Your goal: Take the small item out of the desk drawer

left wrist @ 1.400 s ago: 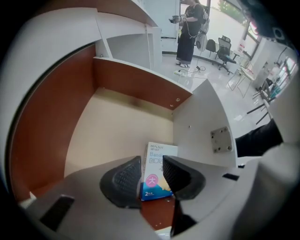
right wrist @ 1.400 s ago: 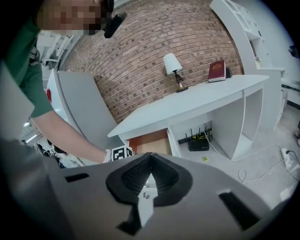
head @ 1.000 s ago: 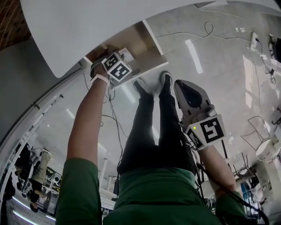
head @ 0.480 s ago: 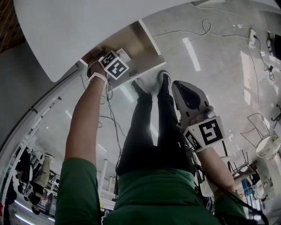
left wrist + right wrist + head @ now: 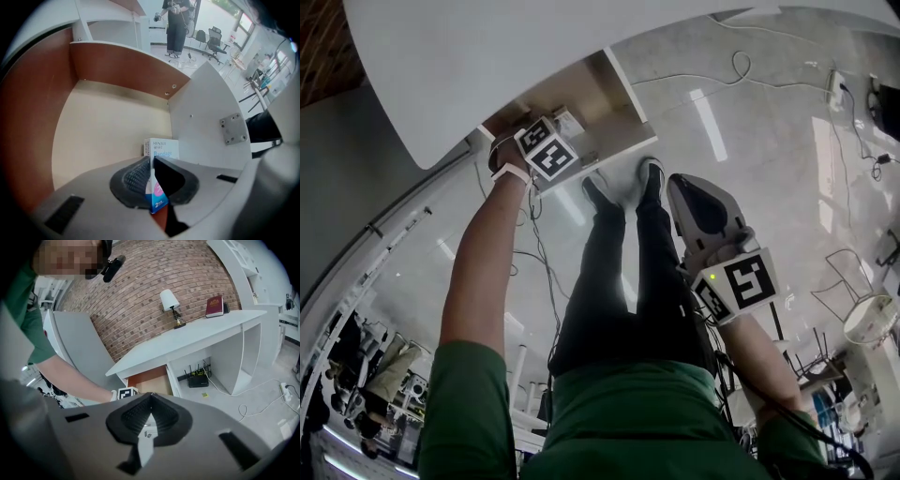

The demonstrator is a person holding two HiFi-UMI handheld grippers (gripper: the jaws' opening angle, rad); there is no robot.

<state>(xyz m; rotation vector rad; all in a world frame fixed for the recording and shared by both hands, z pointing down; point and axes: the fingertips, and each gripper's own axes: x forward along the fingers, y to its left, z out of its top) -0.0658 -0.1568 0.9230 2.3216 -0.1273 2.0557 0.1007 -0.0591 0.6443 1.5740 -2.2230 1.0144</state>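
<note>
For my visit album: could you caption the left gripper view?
The left tongs have just closed on a small bandage box inside the open drawer.

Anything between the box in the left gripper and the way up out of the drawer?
Nothing visible. The left gripper has just been closing and now pinches the bandage box; the drawer is open above it.

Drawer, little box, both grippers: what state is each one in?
drawer, pulled open.
box, standing in the drawer, pinched between the jaws.
left gripper, jaws have just been closing, now clamped on the box.
right gripper, shut, nothing in it.
</note>
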